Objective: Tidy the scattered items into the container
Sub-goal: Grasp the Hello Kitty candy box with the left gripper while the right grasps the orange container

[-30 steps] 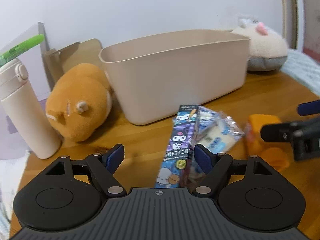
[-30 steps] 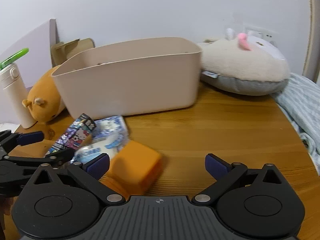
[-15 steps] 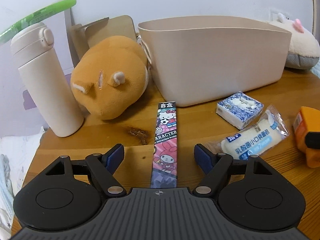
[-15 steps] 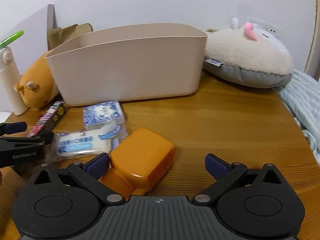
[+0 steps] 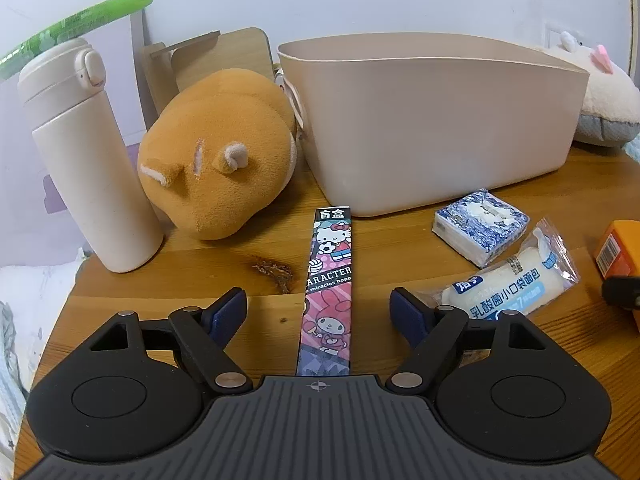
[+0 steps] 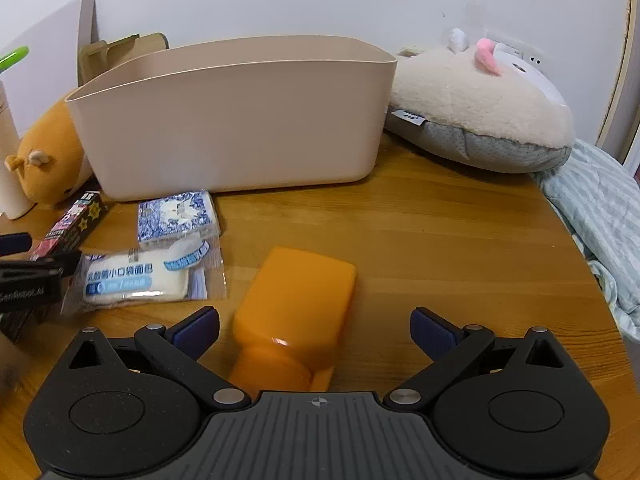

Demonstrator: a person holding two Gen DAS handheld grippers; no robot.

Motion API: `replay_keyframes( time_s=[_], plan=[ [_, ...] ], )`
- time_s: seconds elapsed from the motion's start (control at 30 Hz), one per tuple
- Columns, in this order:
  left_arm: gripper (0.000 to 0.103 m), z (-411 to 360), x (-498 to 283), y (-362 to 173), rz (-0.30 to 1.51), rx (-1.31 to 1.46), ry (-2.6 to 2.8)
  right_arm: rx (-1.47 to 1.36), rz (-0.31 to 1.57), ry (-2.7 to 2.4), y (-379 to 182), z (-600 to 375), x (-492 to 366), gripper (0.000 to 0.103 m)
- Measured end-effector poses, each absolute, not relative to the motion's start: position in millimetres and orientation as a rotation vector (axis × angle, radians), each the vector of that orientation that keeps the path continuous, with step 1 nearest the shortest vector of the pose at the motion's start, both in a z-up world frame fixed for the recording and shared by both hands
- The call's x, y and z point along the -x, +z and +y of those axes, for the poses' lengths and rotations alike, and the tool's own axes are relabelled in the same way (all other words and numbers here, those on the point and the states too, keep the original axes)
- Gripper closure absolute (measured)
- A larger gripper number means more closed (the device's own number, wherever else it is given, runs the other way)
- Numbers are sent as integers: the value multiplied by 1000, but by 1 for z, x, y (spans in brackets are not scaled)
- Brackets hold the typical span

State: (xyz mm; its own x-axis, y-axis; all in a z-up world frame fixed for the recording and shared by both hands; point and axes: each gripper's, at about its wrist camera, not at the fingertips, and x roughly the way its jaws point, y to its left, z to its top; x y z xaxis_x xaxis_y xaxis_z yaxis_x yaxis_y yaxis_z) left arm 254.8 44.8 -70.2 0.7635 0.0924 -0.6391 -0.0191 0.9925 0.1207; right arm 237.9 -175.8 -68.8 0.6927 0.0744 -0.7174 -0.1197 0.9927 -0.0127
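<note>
A beige plastic bin (image 5: 432,120) stands at the back of the wooden table; it also shows in the right wrist view (image 6: 236,120). A long cartoon-print box (image 5: 329,288) lies between the jaws of my open left gripper (image 5: 318,312), untouched. A blue-patterned tissue pack (image 5: 480,224) and a bagged bread roll (image 5: 508,284) lie to its right. An orange bottle (image 6: 292,312) lies on its side between the jaws of my open right gripper (image 6: 316,330). The tissue pack (image 6: 176,216), the bread roll (image 6: 140,276) and the box (image 6: 68,228) lie to its left.
An orange plush (image 5: 216,152) and a white flask (image 5: 88,152) stand left of the bin. A cream plush (image 6: 480,108) lies to the bin's right, with striped cloth (image 6: 600,216) at the table's right edge. A wooden stand (image 5: 208,60) is behind.
Both grippers pulled back and squared up. The left one swung left so the cartoon box now lies centred between its jaws. The orange bottle now sits between the right jaws.
</note>
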Motion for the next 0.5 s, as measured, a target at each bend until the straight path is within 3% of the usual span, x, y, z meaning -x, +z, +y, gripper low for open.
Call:
replay_keyframes(
  time_s=[0.17, 0.2, 0.23, 0.27, 0.3, 0.37, 0.4, 0.5],
  plan=[
    [20, 55, -259, -71, 722, -28, 51, 54, 802, 106, -78, -175, -239, 1],
    [21, 57, -259, -71, 726, -19, 44, 46, 800, 108, -80, -176, -238, 7],
    [27, 57, -259, -71, 727, -14, 32, 38, 792, 111, -80, -177, -237, 10],
    [37, 57, -258, -70, 726, -10, 16, 34, 782, 113, -80, -179, -236, 23],
    [44, 55, -257, -69, 719, -20, -2, 33, 778, 119, -79, -180, -236, 30],
    [77, 48, -255, -67, 709, -39, -48, 37, 777, 131, -77, -180, -236, 39],
    [80, 45, -254, -67, 707, -49, -66, 41, 775, 135, -77, -180, -236, 45],
    [80, 37, -252, -67, 699, -76, -49, 43, 771, 144, -77, -180, -235, 48]
  ],
)
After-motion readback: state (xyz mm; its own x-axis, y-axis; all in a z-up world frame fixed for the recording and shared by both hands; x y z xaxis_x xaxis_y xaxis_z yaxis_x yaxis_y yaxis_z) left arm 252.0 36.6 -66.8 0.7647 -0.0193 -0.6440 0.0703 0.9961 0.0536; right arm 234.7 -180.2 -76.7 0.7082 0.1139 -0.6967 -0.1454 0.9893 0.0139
